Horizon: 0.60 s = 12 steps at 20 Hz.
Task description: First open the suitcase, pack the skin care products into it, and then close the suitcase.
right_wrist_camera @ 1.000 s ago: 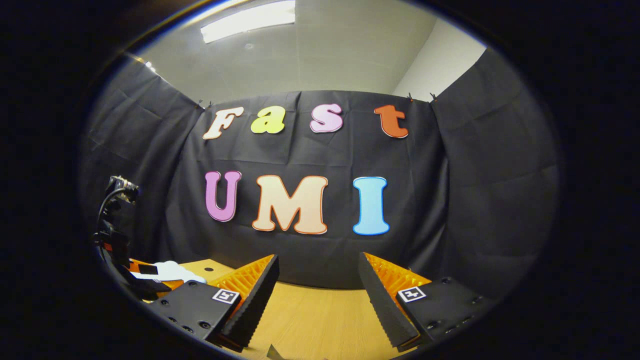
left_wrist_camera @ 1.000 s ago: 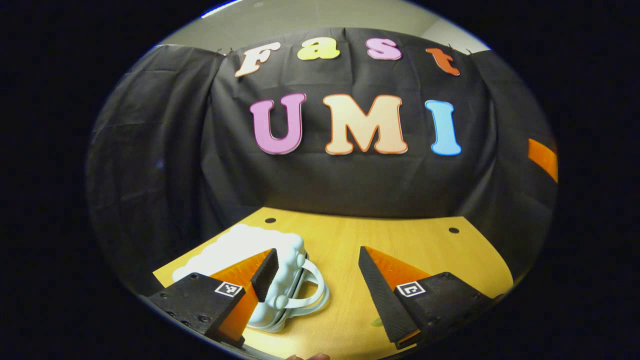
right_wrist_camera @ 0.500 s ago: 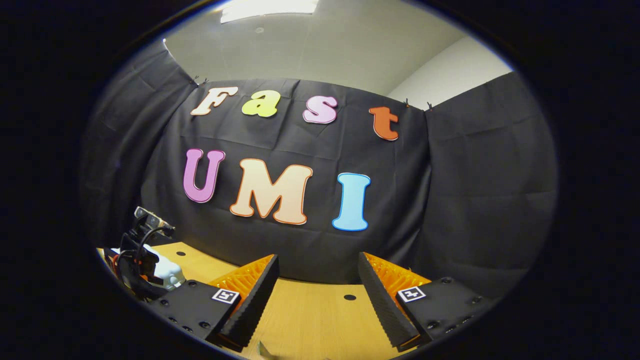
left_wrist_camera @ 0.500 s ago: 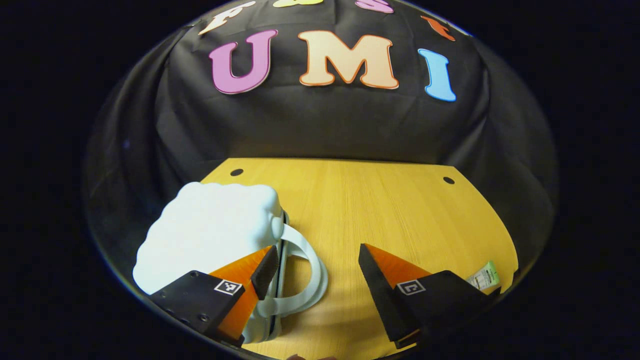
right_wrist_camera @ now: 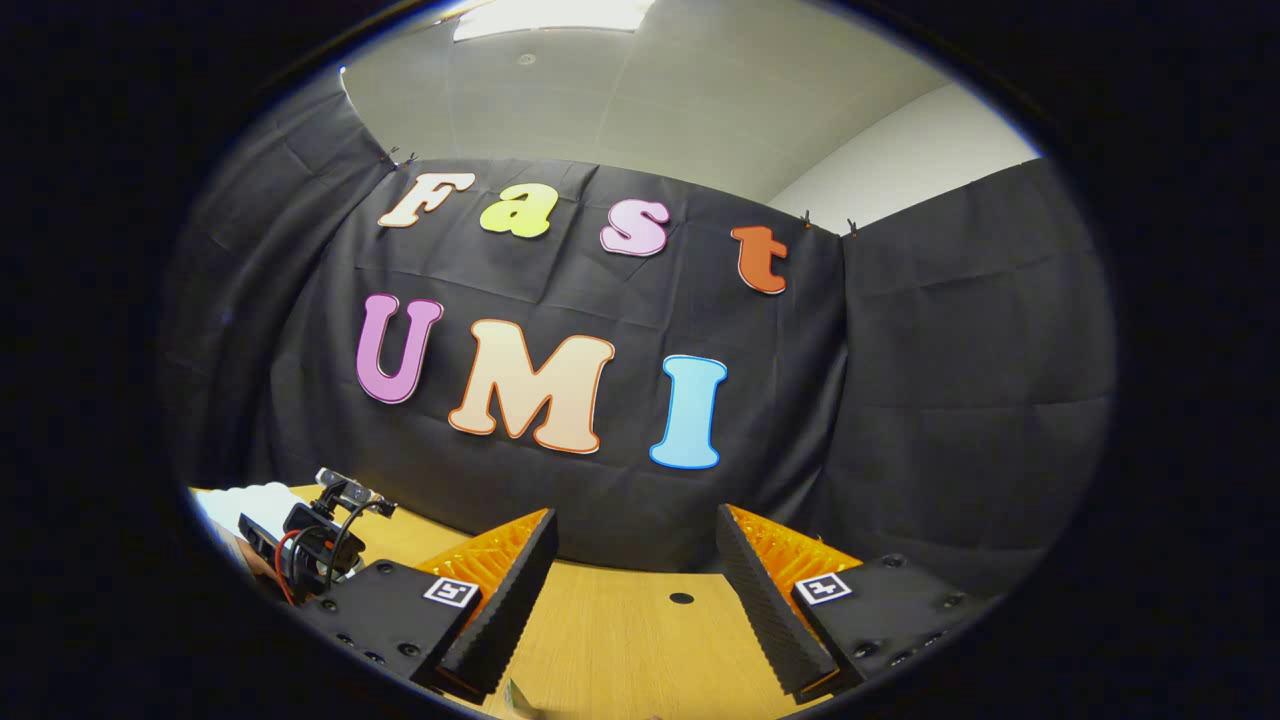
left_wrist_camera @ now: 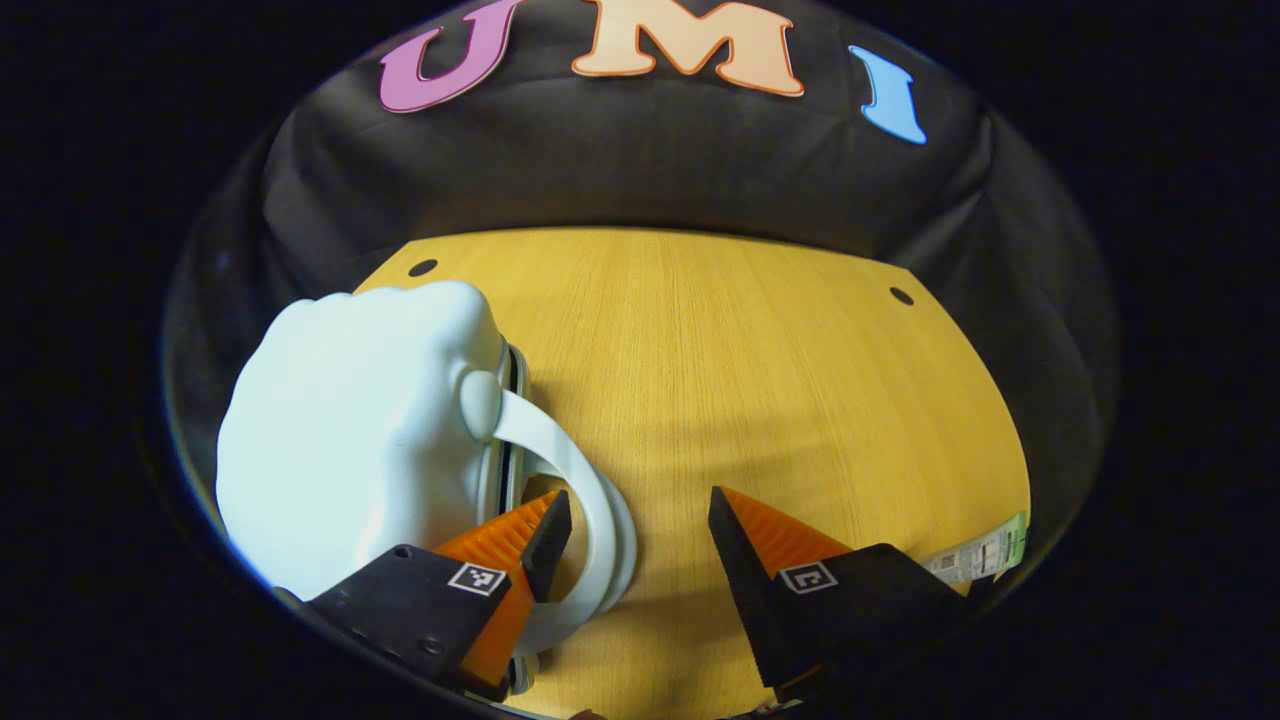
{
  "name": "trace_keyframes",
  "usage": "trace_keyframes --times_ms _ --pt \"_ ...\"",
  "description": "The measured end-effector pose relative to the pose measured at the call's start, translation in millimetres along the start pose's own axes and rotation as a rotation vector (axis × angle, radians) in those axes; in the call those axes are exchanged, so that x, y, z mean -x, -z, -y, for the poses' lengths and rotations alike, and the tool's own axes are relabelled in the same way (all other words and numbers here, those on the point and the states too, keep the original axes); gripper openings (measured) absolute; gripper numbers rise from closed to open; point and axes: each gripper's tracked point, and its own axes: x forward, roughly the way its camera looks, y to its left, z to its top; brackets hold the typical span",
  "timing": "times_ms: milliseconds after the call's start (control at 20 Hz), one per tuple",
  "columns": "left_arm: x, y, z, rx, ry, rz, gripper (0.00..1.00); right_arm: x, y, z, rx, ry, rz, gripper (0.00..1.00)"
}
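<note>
A white cloud-shaped suitcase [left_wrist_camera: 350, 420] lies shut on the left of the wooden table [left_wrist_camera: 760, 380], its looped handle [left_wrist_camera: 600, 500] pointing toward me. My left gripper [left_wrist_camera: 640, 535] is open just above the handle, and its left fingertip [left_wrist_camera: 552, 525] sits over the loop; I cannot tell whether it touches. A skin care tube [left_wrist_camera: 985, 550] lies at the table's right edge, partly hidden behind the right finger. In the right gripper view, my right gripper [right_wrist_camera: 635, 560] hangs open over the table with nothing in it. The left gripper [right_wrist_camera: 320, 540] and a bit of the suitcase [right_wrist_camera: 245, 498] show far to its left.
Two small dark holes [left_wrist_camera: 422, 268] [left_wrist_camera: 901, 296] mark the table's far corners. Black cloth walls close in the back and both sides. A small pale object [right_wrist_camera: 515, 695] peeks in at the bottom of the right gripper view.
My left gripper has tipped downward and come closer to the suitcase, so its left finger now lies over the handle loop. The right gripper has turned slightly and stays open.
</note>
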Motion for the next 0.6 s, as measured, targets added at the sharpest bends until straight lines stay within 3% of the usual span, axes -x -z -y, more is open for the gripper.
trace_keyframes --times_ms 200,300,350,450,600 --pt "-5.7 2.3 2.1 -0.027 -0.009 -0.032 0.75 4.7 8.3 13.8 0.0 0.021 -0.016 0.98" --pt "-6.5 4.8 -10.7 -0.078 -0.05 -0.048 0.55 3.6 12.0 17.9 -0.015 0.02 -0.027 1.0" --pt "-7.9 7.9 -17.8 -0.084 -0.072 -0.067 0.35 2.9 12.6 20.9 -0.022 0.02 -0.027 0.98" --pt "-10.0 11.4 -16.2 -0.038 -0.045 -0.111 0.11 2.9 10.4 24.3 -0.031 0.018 -0.011 0.99" --pt "-0.4 4.7 -11.9 -0.024 -0.016 -0.107 0.03 1.9 8.5 23.7 -0.046 -0.009 0.011 0.98"
